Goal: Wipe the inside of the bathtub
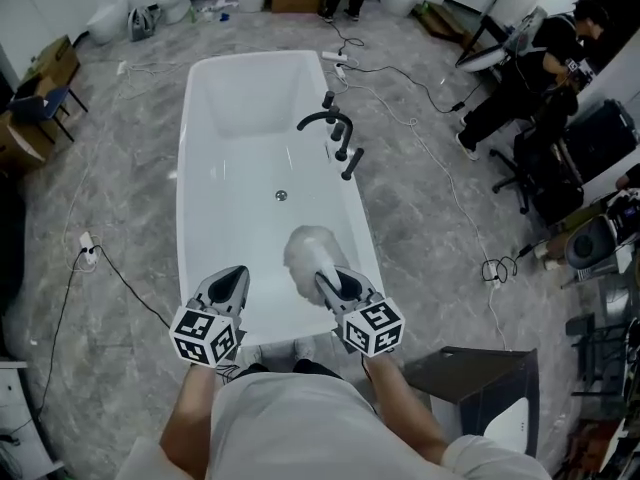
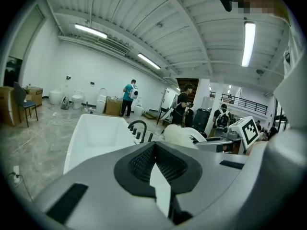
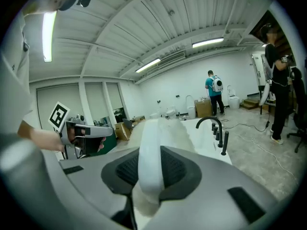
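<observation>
- Two arms in a pale shirt [image 1: 290,418] are seen at the bottom of the head view, one gripper held in each hand.
- Out in front of them, a long white bathtub [image 1: 190,178] is set on a grey floor [image 1: 120,188].
- At the near end of the tub, the left gripper [image 1: 232,276] is held over the rim. Its jaws are closed tip to tip, and nothing is held between them.
- Just beside it, the right gripper [image 1: 332,282] is held over the same end. Its jaws are closed tight on the white handle of a fluffy white duster [image 1: 304,248].
- Inside the tub, on its right side, the fluffy head is held above the floor of the tub, and a bit of that floor is hidden by it. Whether the tub is touched by it cannot be told.
- Farther along, a small round drain [image 1: 281,196] is seen in the middle of the tub floor.
- On the right rim, a black tap [image 1: 325,120] is bent over the tub, with black knobs in a row beside it.
- Around the tub, thin cables [image 1: 120,278] are spread over the floor on both sides.
- Near the person's right side, a dark box [image 1: 480,373] is placed on the floor.
- Far to the right, a person in black [image 1: 525,73] is seen by some dark chairs.
- Off to the left, brown boxes [image 1: 55,63] and a blue chair [image 1: 38,103] are kept by the wall.
</observation>
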`<state>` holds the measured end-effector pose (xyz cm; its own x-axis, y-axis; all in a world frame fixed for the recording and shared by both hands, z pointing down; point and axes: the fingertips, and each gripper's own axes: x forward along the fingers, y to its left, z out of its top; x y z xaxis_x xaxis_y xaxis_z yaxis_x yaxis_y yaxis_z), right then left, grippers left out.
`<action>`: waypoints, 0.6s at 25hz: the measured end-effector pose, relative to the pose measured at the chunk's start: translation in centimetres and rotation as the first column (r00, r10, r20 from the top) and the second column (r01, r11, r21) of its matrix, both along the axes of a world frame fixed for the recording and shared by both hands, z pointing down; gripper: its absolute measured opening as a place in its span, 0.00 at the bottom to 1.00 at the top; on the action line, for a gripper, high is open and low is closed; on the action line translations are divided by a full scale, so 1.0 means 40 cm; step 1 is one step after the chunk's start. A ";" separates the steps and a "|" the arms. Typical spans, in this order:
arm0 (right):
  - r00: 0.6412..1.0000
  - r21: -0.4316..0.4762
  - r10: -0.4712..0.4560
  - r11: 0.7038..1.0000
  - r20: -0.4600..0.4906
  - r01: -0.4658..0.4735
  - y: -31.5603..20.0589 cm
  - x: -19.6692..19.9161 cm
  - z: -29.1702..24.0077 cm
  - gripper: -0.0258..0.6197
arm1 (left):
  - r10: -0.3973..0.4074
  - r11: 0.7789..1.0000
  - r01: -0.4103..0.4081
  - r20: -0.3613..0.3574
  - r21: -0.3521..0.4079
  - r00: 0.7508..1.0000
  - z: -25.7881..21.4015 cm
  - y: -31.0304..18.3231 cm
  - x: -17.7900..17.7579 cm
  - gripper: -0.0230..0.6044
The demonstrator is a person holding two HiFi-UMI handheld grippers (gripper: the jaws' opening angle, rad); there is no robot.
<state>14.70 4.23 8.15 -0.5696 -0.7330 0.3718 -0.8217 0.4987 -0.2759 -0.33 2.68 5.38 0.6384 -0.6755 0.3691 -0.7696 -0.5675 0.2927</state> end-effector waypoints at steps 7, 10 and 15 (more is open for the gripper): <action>1.000 0.081 -0.012 0.997 0.002 0.012 0.006 -0.009 -0.093 0.18 | -0.038 0.994 0.041 -0.030 0.098 0.999 -0.102 0.016 -0.032 0.05; 1.000 0.103 -0.023 0.994 0.008 0.022 0.001 -0.018 -0.114 0.18 | -0.046 0.991 0.050 -0.036 0.125 0.998 -0.122 0.021 -0.042 0.05; 1.000 0.135 -0.021 0.991 0.003 0.020 -0.010 -0.022 -0.145 0.18 | -0.049 0.987 0.054 -0.038 0.149 0.998 -0.142 0.013 -0.044 0.05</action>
